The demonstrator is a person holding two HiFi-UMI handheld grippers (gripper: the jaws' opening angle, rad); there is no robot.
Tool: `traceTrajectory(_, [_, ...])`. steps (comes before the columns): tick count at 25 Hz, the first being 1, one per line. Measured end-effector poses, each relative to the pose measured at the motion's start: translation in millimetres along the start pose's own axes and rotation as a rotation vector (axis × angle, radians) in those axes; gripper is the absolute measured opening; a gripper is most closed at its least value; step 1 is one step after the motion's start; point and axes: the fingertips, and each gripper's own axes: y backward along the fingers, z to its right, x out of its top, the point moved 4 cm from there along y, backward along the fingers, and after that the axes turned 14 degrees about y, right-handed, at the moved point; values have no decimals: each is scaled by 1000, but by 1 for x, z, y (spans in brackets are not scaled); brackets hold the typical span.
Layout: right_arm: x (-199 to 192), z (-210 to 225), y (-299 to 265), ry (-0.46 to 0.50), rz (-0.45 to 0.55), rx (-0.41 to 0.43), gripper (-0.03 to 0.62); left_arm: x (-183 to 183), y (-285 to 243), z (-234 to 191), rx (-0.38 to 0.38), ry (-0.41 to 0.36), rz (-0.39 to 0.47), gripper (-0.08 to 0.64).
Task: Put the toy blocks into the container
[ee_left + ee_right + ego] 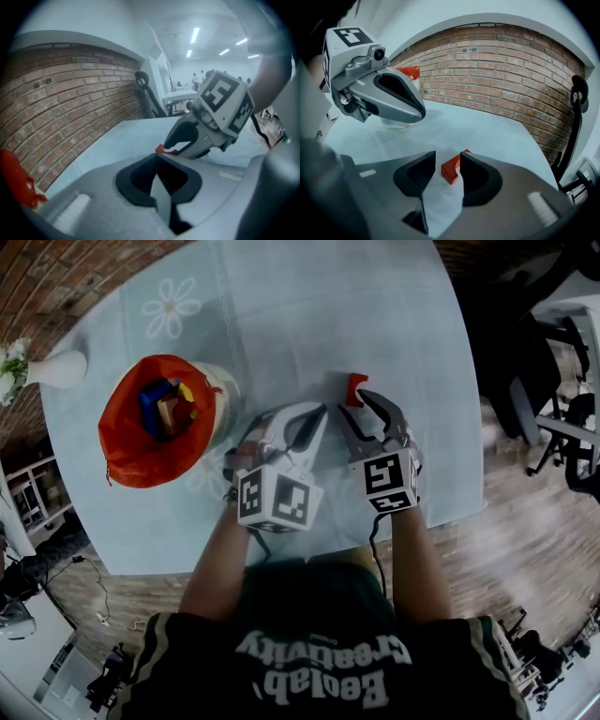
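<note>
- The right gripper (447, 161) is standing with its jaws apart, nothing clamped between them.
- A red toy block (451, 169) is lying on the table (487, 131) right between those parted jaws, at their tips. It is sitting close against one pad and clear of the other, so it is not being pinched.
- In the head view the same red block (355, 387) is showing just past the tip of the right gripper (352, 407), resting on the pale blue cloth.
- The left gripper (156, 157) is keeping its jaws together, and nothing is sitting between them.
- The left gripper (319, 413) is hovering just beside the right one, their tips pointing toward each other, near but not touching.
- The container (141, 442), an orange-red soft tub, is standing on the outer side of the left gripper, away from the right one and well apart from the red block.
- Other toy blocks (167, 404), blue, yellow and brownish, are lying inside the container.
- A white vase (56, 367) is standing beyond the container, farther still from both grippers.
</note>
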Motion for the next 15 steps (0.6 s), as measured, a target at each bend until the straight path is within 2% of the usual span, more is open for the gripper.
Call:
traceTrajectory(10, [-13,-2,-8,-16,-44,-1,164,-2,-2,0,-10,-5,-7,5])
traceTrajectory(11, [-15,-4,-8,-14,-49,3,118,-2,-2,0,-10,-5,-9,5])
traceTrajectory(15, [-12,-7,-4,0,-33,4,114,-1,-1,0,-6,-10,-6,5])
